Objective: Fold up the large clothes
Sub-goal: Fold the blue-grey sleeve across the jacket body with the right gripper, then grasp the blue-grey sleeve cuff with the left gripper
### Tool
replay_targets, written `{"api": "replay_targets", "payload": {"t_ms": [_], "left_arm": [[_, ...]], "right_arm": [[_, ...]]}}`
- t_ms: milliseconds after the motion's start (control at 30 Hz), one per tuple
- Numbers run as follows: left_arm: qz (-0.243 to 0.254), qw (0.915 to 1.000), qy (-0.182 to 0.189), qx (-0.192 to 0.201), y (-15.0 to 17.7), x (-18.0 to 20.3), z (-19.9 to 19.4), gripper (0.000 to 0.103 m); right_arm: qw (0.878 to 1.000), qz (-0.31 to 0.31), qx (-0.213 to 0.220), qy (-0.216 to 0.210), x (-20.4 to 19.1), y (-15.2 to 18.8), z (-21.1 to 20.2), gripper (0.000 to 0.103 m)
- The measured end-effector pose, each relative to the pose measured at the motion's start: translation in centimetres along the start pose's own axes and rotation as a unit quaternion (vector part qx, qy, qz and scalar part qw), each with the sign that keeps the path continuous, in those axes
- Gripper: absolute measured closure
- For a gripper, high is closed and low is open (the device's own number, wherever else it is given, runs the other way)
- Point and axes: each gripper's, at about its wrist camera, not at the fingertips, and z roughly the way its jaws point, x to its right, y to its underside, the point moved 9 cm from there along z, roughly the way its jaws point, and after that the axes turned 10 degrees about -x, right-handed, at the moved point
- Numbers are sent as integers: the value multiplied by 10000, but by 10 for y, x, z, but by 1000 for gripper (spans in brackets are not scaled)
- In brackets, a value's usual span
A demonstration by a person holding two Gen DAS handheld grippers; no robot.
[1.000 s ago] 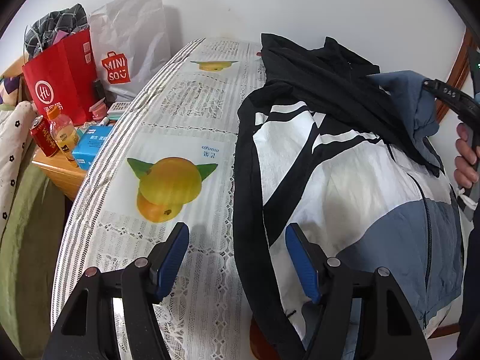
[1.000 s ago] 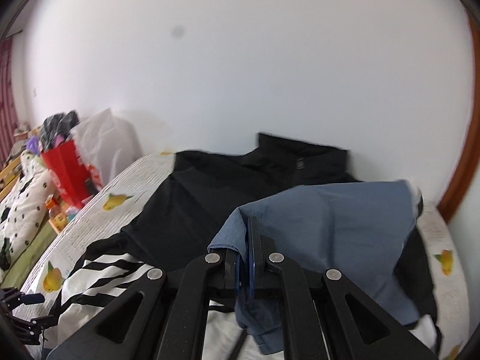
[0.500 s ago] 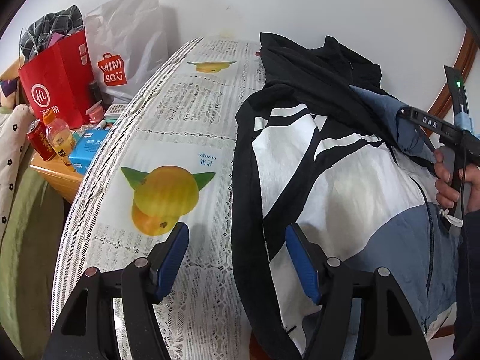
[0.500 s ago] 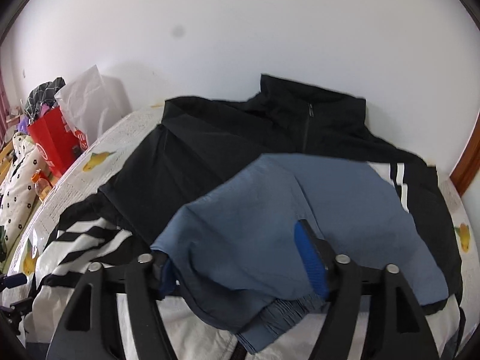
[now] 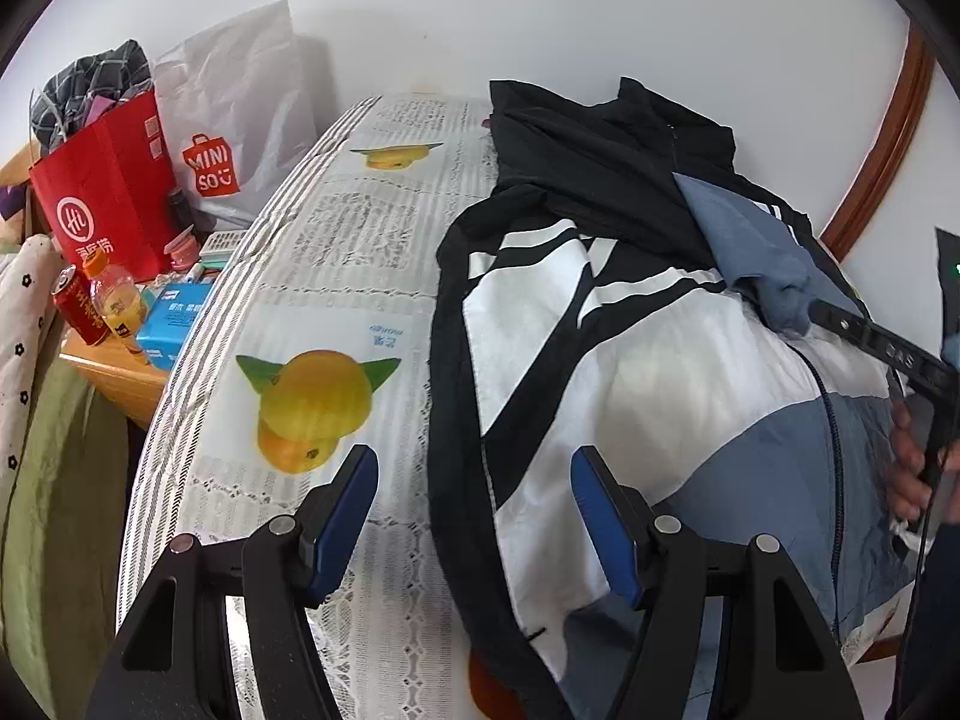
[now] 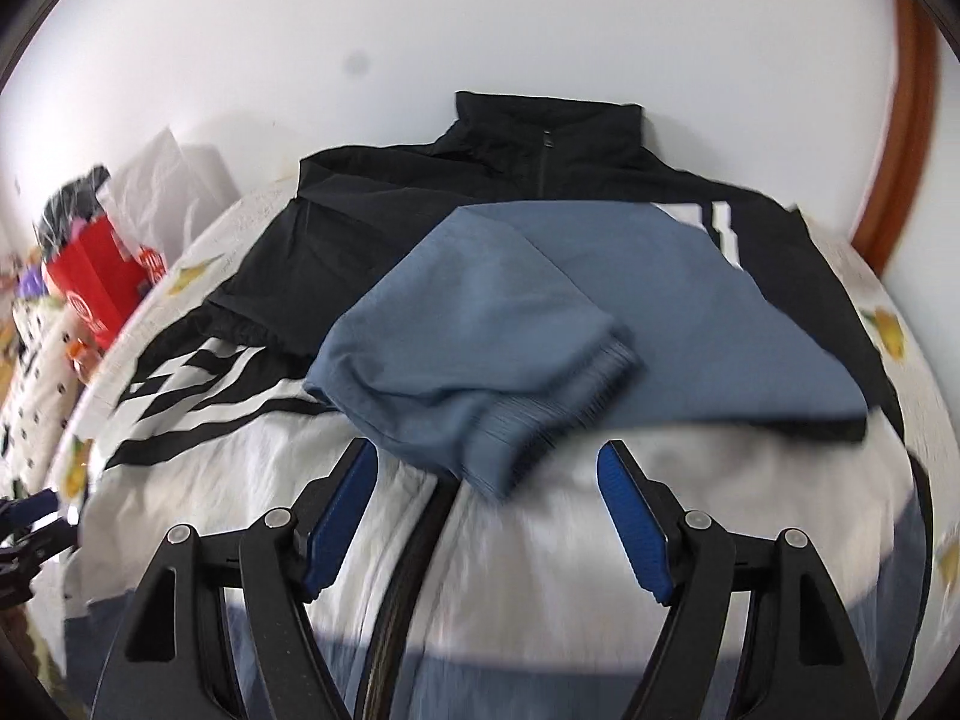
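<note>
My right gripper [image 6: 486,516] has its fingers [image 6: 630,528] wide apart and they are opening a little more at this moment. Nothing is pressed between them. Just ahead of the fingertips lies the blue sleeve [image 6: 516,324] of the jacket [image 6: 540,144], with its ribbed cuff [image 6: 552,420] nearest to the fingers and free of both pads. The sleeve is folded across the chest of the jacket, over the black upper part. Beyond it, far from the fingers, the black collar stands against the white wall.

My left gripper [image 5: 474,516] holds its fingers [image 5: 342,516] moderately open and empty. Its right finger is over the black edge and white panel of the jacket; its left finger is over the table [image 5: 336,312], which has a lace cloth with yellow fruit prints. To the far right of these fingers I see the hand [image 5: 912,462] that carries the right gripper. Far to the left of the fingers, beside the table, stand a red bag [image 5: 102,192], a white bag [image 5: 240,120], a bottle [image 5: 117,300] and a can [image 5: 78,312].
</note>
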Motion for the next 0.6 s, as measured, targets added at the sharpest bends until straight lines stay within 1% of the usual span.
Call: {"api": "replay_targets", "payload": {"t_ms": [100, 133, 233, 300, 333, 367, 467, 600], "left_arm": [[185, 9997, 135, 37, -6, 14, -3, 38], [288, 9994, 170, 44, -9, 21, -5, 39], [557, 9981, 251, 86, -18, 44, -8, 39], [729, 9965, 393, 91, -23, 63, -10, 39], [828, 9956, 440, 96, -26, 75, -10, 39], [903, 9948, 454, 111, -28, 84, -9, 39], [1143, 9917, 567, 154, -33, 117, -8, 39], [1354, 9883, 672, 224, -42, 156, -7, 38]], "right_arm": [[9997, 209, 128, 68, 16, 13, -21, 28], [9992, 338, 172, 132, 26, 20, -30, 28], [9975, 654, 161, 216, 52, 33, -47, 29], [9957, 873, 194, 258, 74, 44, -61, 35], [9950, 923, 203, 311, 82, 49, -67, 42], [9940, 981, 204, 431, 93, 55, -73, 46], [9914, 1069, 203, 724, 122, 69, -89, 56], [9883, 1156, 233, 971, 160, 87, -108, 56]]}}
